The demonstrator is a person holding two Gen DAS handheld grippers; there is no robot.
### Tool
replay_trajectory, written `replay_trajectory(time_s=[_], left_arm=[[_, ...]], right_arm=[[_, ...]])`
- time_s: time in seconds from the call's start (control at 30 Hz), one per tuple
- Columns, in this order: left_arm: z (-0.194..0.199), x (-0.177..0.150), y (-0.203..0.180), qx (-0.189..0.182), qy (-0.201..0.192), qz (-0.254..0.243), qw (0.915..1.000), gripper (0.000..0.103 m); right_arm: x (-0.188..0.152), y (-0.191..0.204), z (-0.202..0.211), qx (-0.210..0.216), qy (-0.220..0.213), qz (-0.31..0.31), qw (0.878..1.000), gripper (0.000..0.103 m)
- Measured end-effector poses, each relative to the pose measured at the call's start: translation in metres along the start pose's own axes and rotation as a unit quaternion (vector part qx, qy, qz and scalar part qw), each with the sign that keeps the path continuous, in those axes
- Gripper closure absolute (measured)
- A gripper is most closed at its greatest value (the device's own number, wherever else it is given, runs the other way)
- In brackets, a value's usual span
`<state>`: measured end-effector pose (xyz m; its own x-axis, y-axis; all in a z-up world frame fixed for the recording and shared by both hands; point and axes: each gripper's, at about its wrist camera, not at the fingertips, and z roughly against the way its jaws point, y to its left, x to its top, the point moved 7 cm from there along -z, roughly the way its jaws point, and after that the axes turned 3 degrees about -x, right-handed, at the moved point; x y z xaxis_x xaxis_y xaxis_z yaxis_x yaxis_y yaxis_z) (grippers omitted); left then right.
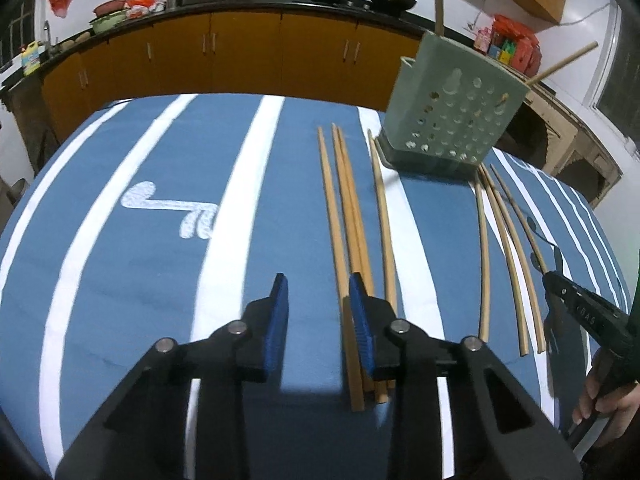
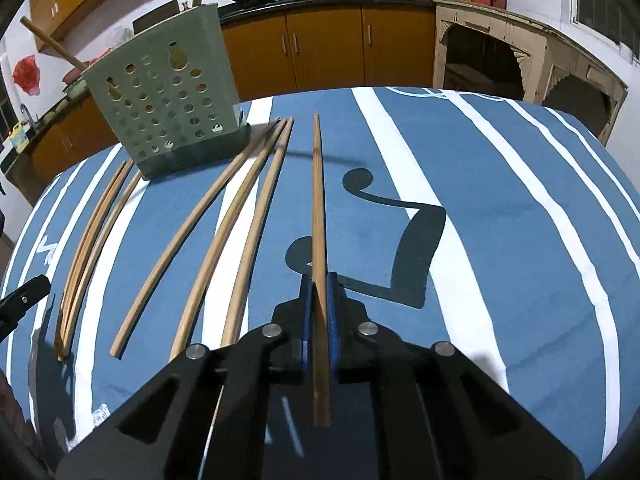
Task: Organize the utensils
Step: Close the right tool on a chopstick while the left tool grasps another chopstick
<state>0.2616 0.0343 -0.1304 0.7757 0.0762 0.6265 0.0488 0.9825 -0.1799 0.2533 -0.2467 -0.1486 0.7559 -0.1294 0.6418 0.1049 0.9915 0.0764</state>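
Observation:
Several wooden chopsticks lie on a blue and white striped tablecloth (image 1: 160, 248). A green perforated utensil holder (image 1: 448, 116) stands at the back with two chopsticks in it; it also shows in the right wrist view (image 2: 168, 108). My left gripper (image 1: 318, 288) is open and empty, low over the cloth, with a bundle of chopsticks (image 1: 348, 216) under its right finger. My right gripper (image 2: 318, 284) is shut on one dark chopstick (image 2: 319, 200) that points forward, lifted above the cloth. Three loose chopsticks (image 2: 224, 220) lie left of it.
Orange kitchen cabinets (image 1: 248, 48) with a dark counter, woks and bowls stand behind the table. A beige carved cabinet (image 2: 520, 60) is at the right. The right gripper's body and the holding hand (image 1: 600, 392) show at the left wrist view's right edge.

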Motion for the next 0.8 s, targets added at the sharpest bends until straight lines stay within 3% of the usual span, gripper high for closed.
replay_trajectory(time_s=[0.53, 0.6, 0.8], left_arm=[[-0.02, -0.002, -0.012, 0.016, 0.024, -0.027, 0.9992, 0.086], [-0.021, -0.001, -0.009, 0.025, 0.022, -0.027, 0.9991, 0.094], [-0.019, 0.006, 0.021, 0.051, 0.017, 0.0, 0.9986, 0.095]], right_arm=[[0.0, 0.001, 0.001, 0.0, -0.001, 0.004, 1.0, 0.094], [0.0, 0.001, 0.001, -0.001, -0.001, 0.009, 1.0, 0.095], [0.002, -0.013, 0.001, -0.006, -0.003, -0.014, 1.0, 0.095]])
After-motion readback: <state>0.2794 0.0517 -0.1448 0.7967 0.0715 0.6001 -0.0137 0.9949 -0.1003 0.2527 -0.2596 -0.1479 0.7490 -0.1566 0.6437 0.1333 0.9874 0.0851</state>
